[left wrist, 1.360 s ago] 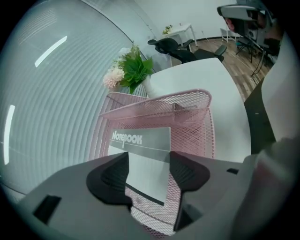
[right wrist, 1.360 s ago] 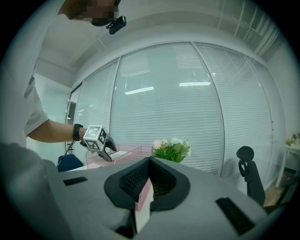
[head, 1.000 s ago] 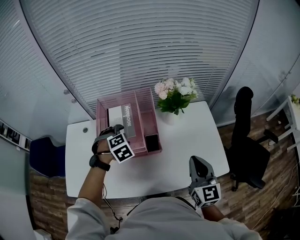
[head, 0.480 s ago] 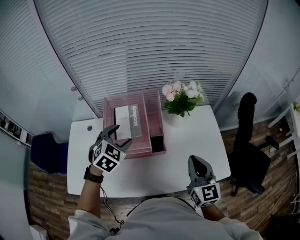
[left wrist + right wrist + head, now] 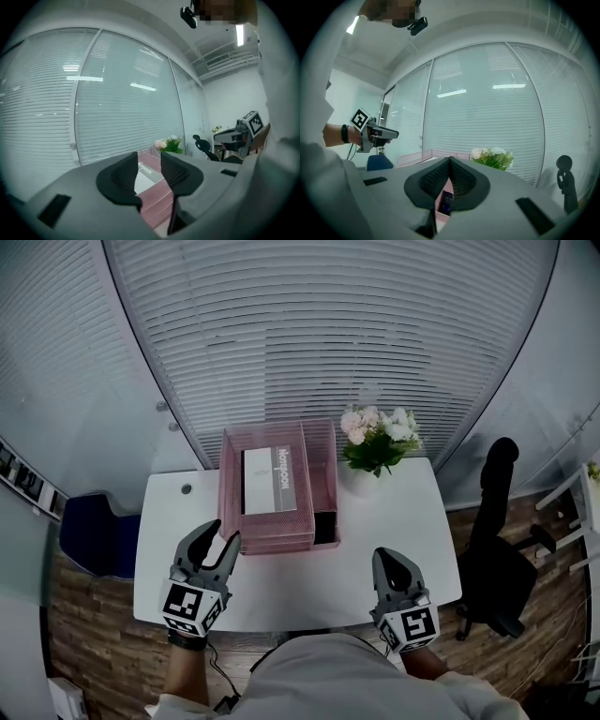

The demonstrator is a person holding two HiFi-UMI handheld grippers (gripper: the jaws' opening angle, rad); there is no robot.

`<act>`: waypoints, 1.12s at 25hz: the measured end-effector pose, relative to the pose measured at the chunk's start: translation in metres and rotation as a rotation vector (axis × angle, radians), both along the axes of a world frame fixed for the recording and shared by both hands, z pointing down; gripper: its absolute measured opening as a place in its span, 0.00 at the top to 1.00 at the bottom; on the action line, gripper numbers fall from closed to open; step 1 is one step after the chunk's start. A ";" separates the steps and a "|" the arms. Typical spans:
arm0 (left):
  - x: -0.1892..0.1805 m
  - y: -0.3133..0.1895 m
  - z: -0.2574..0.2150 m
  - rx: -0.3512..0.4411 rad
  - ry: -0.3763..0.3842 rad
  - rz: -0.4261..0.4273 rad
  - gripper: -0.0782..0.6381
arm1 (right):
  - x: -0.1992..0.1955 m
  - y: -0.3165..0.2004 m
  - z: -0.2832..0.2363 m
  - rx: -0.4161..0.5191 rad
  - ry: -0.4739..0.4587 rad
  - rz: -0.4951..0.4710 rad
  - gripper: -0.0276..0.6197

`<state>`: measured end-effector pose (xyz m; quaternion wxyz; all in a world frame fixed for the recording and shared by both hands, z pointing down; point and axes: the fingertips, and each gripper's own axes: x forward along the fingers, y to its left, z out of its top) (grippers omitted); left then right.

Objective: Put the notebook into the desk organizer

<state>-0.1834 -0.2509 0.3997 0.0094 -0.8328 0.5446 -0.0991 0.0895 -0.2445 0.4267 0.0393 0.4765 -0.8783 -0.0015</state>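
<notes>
The grey-and-white notebook lies flat in the top tray of the pink mesh desk organizer, at the back of the white table. My left gripper hovers over the table's near left part, short of the organizer. Its jaws are closing with nothing between them. In the left gripper view, that gripper points at the organizer, and the notebook shows through the gap. My right gripper stays shut and empty at the near right edge; its fingers meet.
A vase of pink and white flowers stands right of the organizer. A dark screen sits in the organizer's lower right slot. A black office chair is at the right and a blue chair at the left. Blinds cover the window behind.
My left gripper has drawn back from the organizer towards the table's near left edge, and its jaws stand narrower. The notebook stays in the tray. The right gripper has barely moved.
</notes>
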 end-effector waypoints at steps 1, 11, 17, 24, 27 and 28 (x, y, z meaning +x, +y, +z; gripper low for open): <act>-0.004 0.006 0.001 0.004 0.017 -0.019 0.68 | -0.004 0.000 -0.001 -0.015 0.006 -0.002 0.94; -0.038 0.045 0.009 0.038 0.152 -0.133 0.82 | -0.024 0.005 -0.004 -0.002 0.022 -0.033 0.94; -0.044 0.053 0.015 0.050 0.159 -0.147 0.88 | -0.026 0.005 -0.006 0.035 0.010 -0.029 0.94; -0.042 0.051 0.020 0.048 0.142 -0.133 0.88 | -0.032 0.009 -0.003 0.008 0.041 -0.021 0.94; -0.042 0.049 0.020 0.047 0.142 -0.128 0.88 | -0.034 0.009 -0.004 0.014 0.038 -0.018 0.94; -0.043 0.048 0.020 0.047 0.141 -0.128 0.88 | -0.034 0.009 -0.003 0.004 0.042 -0.018 0.94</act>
